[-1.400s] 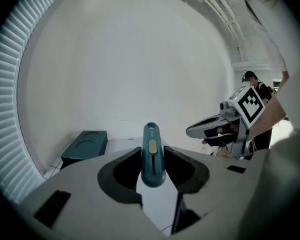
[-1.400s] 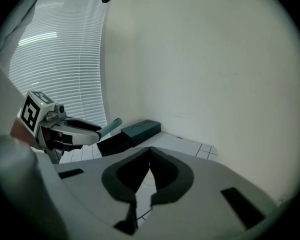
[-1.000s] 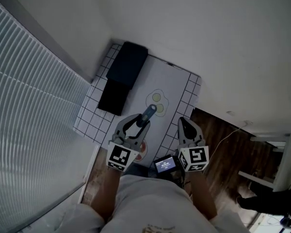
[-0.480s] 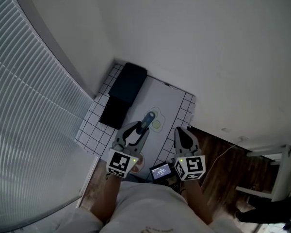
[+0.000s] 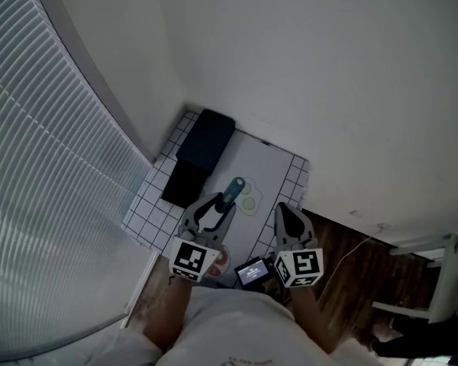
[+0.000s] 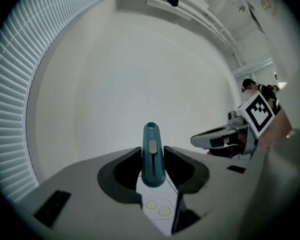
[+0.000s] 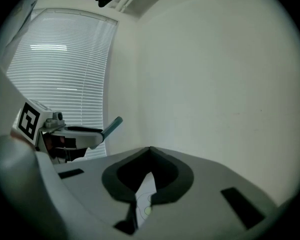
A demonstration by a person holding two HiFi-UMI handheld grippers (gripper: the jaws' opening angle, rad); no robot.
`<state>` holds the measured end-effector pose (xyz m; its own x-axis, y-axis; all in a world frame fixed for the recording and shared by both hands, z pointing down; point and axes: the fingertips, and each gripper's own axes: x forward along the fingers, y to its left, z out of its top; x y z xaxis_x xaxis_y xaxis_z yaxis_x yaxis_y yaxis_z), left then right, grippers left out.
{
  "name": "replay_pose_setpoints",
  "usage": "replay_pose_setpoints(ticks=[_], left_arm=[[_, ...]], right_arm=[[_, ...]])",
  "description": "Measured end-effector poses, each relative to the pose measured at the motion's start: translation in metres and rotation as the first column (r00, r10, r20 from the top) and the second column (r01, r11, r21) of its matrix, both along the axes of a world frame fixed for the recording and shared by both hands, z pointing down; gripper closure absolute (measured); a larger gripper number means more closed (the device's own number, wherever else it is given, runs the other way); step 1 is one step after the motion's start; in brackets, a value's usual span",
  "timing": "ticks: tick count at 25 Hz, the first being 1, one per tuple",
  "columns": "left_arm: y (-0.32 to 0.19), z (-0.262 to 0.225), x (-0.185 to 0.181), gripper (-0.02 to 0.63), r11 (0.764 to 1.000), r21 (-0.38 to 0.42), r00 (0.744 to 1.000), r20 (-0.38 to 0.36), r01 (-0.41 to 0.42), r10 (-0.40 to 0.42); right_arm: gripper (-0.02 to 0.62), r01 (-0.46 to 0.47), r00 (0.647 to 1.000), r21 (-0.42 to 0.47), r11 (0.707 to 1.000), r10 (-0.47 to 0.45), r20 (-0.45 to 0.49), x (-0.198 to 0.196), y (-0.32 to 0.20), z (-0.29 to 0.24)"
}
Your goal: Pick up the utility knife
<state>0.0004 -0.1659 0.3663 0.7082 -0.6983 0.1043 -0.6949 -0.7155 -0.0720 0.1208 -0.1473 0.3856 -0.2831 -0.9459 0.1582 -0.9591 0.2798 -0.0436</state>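
My left claw [image 6: 152, 150] grips the teal utility knife [image 6: 152, 165], held above the white bench [image 5: 276, 170]. My right claw [image 7: 150, 150] is closed, tips together, with nothing in it.

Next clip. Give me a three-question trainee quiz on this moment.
1. True or false: the knife lies flat on the table.
2. Which gripper holds the knife? A) left gripper B) right gripper C) neither
3. Fill in: the right gripper's jaws are ___, with nothing between them.
Key: 1 false, it is clamped in jaws above the table; 2 A; 3 shut.
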Motion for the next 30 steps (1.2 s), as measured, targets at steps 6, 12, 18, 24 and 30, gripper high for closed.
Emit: replay_pose_setpoints(ticks=[6, 12, 18, 24, 30], left_arm=[[0.0, -0.007, -0.002, 0.462, 1.0, 0.024, 1.0, 0.01, 0.0, -0.001], [-0.002, -0.011, -0.006, 0.462, 0.999, 0.027, 1.0, 0.012, 0.023, -0.024], [-0.003, -0.014, -0.008, 0.462, 0.999, 0.022, 0.999, 0.016, 0.04, -0.04], [-0.001, -0.008, -0.012, 0.462, 0.999, -0.003, 0.998, 0.029, 0.051, -0.051], [0.001, -0.004, -0.012, 0.462, 0.999, -0.013, 0.999, 0.034, 0.04, -0.04]], right_arm=[[0.589, -0.003, 1.0, 0.028, 1.0, 0.003, 0.001, 0.002, -0.002, -0.01], [0.589, -0.002, 1.0, 0.046, 0.999, 0.002, -0.002, 0.002, 0.002, -0.017], [0.589, -0.012, 1.0, 0.077, 0.997, 0.012, -0.001, 0.006, 0.005, -0.025], [0.589, -0.01, 1.0, 0.061, 0.998, 0.011, -0.009, 0.004, 0.008, -0.019], [0.589, -0.002, 1.0, 0.048, 0.999, 0.002, 0.001, 0.003, 0.009, -0.014]])
